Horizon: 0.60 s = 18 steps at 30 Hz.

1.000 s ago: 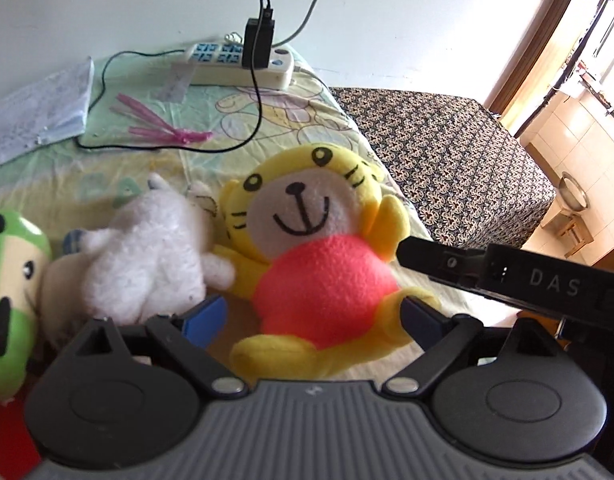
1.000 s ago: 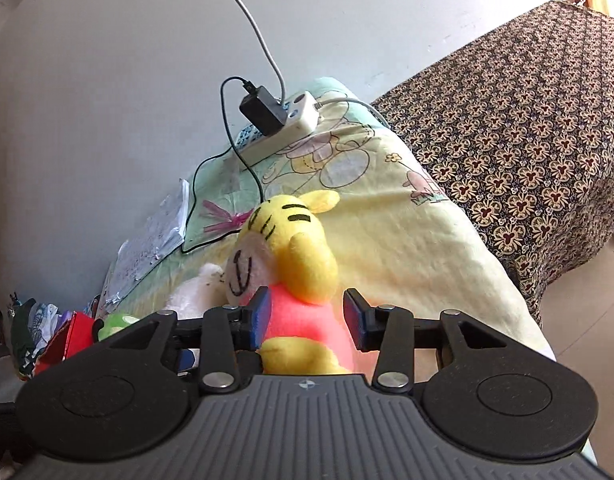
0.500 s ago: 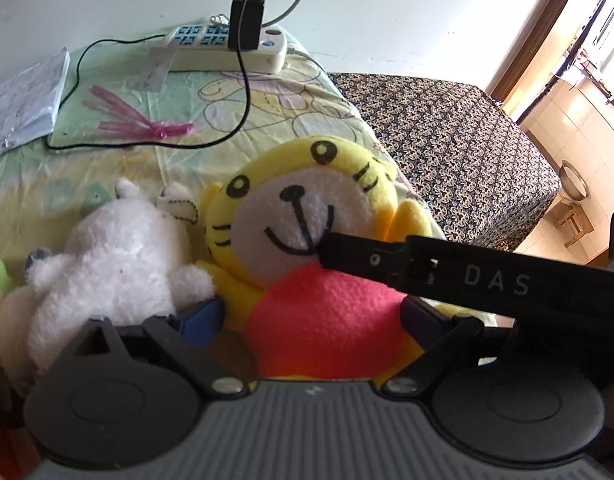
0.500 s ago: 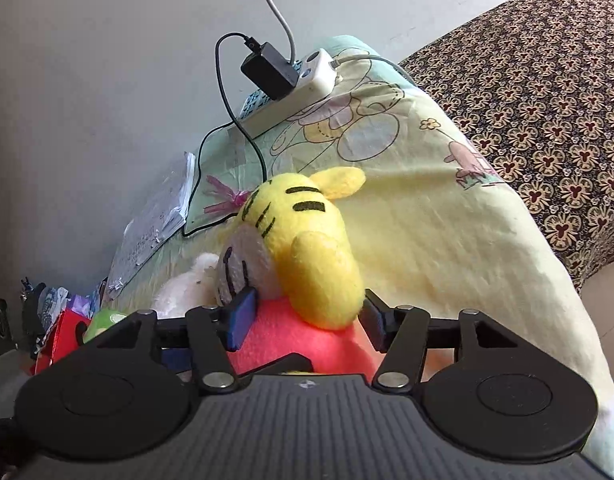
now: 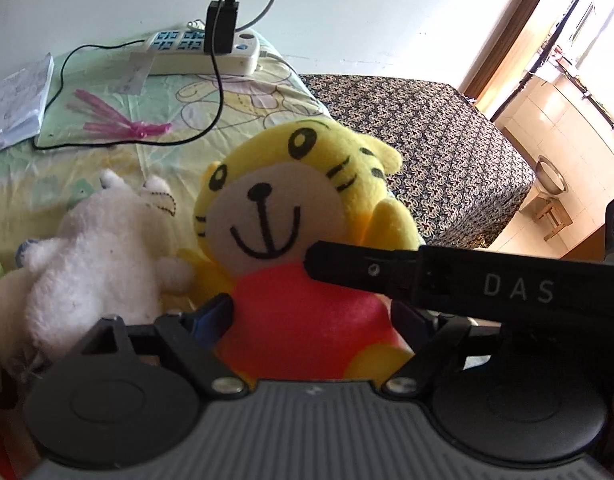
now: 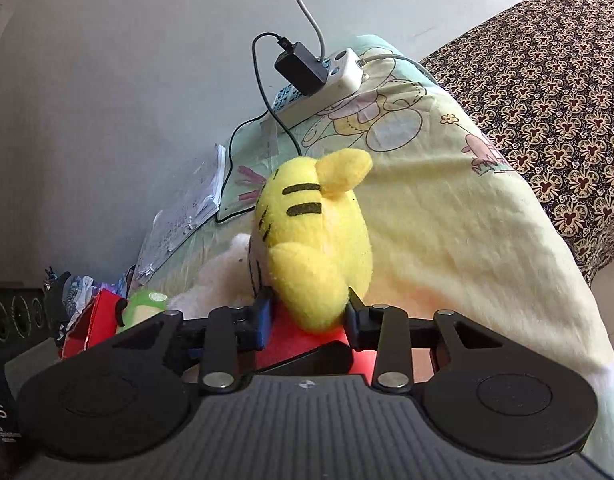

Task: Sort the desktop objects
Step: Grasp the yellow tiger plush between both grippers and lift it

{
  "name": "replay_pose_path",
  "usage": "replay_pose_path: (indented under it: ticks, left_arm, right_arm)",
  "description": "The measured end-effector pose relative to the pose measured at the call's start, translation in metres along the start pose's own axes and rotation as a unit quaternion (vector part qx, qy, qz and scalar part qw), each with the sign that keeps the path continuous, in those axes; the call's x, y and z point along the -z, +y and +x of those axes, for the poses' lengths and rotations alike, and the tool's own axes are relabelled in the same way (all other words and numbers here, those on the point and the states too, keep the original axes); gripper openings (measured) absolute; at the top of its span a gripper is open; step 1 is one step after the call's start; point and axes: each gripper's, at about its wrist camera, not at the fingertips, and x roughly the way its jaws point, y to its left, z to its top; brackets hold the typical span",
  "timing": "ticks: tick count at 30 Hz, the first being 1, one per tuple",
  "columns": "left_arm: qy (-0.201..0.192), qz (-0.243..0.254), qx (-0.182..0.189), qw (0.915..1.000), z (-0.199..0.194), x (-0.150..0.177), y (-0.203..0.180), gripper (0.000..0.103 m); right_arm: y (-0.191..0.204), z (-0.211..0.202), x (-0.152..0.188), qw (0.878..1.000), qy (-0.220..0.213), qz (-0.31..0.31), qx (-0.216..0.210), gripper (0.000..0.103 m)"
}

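Right gripper [image 6: 307, 320] pinches the yellow tiger plush [image 6: 315, 240] by its arm from the side; left gripper [image 5: 307, 316] sits spread around its red belly.

left wrist: I look head-on and very close at the tiger toy [image 5: 279, 232], power strip [image 5: 203, 50] at upper centre | right wrist: I look from the toy's side [image 6: 311, 240], equally close, strip [image 6: 327, 80] at upper centre | shared: toy, strip, papers [image 5: 15, 100], wall.
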Motion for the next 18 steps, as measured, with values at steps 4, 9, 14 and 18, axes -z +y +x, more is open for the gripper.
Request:
replay_pose_path:
  ticks: [4, 9, 14, 18]
  left_arm:
    - [-0.003, 0.016, 0.007, 0.9998, -0.012, 0.011, -0.009, 0.083]
    - [-0.016, 0.025, 0.018, 0.9994, -0.032, 0.023, -0.017, 0.081]
    - [-0.033, 0.031, 0.018, 0.9988, -0.054, 0.033, -0.022, 0.081]
    - [-0.052, 0.034, 0.012, 0.9980, -0.077, 0.041, -0.024, 0.081]
  right_arm:
    - [0.008, -0.016, 0.010, 1.000, -0.001, -0.003, -0.005, 0.033]
    - [0.013, -0.035, 0.021, 1.000, -0.006, 0.006, -0.013, 0.031]
    - [0.030, -0.049, 0.032, 1.000, -0.017, -0.010, -0.021, 0.031]
    - [0.050, -0.058, 0.043, 0.998, -0.030, -0.038, -0.029, 0.031]
